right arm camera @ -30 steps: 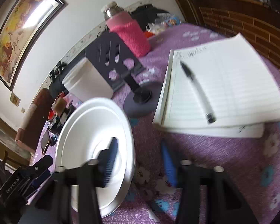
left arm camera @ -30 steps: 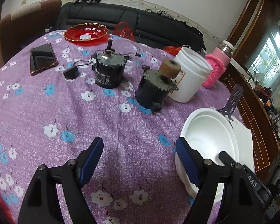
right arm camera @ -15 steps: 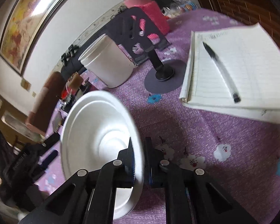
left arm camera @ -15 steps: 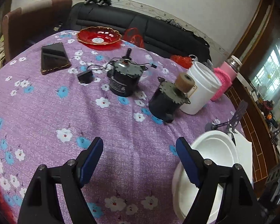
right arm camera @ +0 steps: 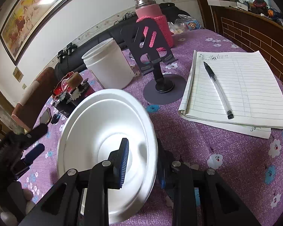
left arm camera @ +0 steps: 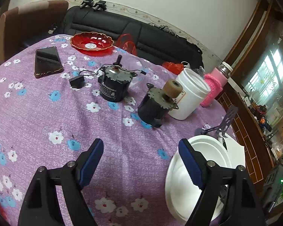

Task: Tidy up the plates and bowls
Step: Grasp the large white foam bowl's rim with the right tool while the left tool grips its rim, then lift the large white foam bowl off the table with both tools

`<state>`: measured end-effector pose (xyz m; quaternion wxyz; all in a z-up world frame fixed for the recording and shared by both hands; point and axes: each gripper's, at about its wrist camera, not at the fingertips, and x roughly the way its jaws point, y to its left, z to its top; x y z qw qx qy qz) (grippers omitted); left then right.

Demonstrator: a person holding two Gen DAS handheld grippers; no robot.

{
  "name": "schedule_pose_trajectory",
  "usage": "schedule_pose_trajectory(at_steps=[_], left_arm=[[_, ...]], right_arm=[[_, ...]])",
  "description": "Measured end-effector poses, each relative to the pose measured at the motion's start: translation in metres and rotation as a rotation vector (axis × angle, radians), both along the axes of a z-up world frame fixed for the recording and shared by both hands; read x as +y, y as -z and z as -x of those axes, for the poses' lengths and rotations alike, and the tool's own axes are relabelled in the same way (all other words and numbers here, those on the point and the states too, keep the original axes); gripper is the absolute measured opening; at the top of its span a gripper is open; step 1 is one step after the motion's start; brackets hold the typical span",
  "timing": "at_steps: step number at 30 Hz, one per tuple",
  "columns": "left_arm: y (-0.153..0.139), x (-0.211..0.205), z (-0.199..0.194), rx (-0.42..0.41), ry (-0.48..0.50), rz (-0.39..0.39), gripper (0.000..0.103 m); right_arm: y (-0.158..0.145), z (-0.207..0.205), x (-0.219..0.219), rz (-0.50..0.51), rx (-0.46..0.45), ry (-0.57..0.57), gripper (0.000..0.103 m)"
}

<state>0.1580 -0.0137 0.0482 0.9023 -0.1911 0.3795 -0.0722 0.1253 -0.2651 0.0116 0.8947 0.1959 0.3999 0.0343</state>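
Two sets of jaws are mine, and both hang over the worktop [left arm camera: 37,113] with its purple flowered cloth. The white bowl [right arm camera: 103,122] is at the right side of it, tilted, with its open face turned toward my left gripper [left arm camera: 141,150]. It looks like two bowls nested, but I am not sure.

My right gripper [right arm camera: 141,160] is the nearer one. The bowl's rim stands between its jaws, one pad inside the bowl and one behind it. These jaws have just been opening, and the inner pad seems clear of the wall.

My left jaws are spread wide and empty, with the bowl just beside them on the right.

The notebook [right arm camera: 245,86] has handwriting on its top line, and the black motor [left arm camera: 115,86] has a label. Both are too small to read.
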Motion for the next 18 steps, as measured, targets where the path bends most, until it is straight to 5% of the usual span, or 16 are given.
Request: schedule_pose_trajectory(at_steps=[8,10,12,18], left_arm=[[0.019,-0.041,0.000,0.073,0.164,-0.055,0.080],[0.023,-0.044,-0.002,0.095,0.189,-0.046,0.038],[0.028,-0.047,-0.005,0.125,0.223,-0.031,0.013],[0.021,-0.049,0.001,0.089,0.213,-0.067,0.010]], right_arm=[[-0.001,0.000,0.006,0.020,-0.008,-0.013,0.028],[-0.001,0.000,0.007,0.022,-0.011,-0.012,0.028],[-0.001,0.001,0.007,0.022,-0.012,-0.012,0.029],[-0.002,0.001,0.013,0.047,-0.024,-0.015,0.022]])
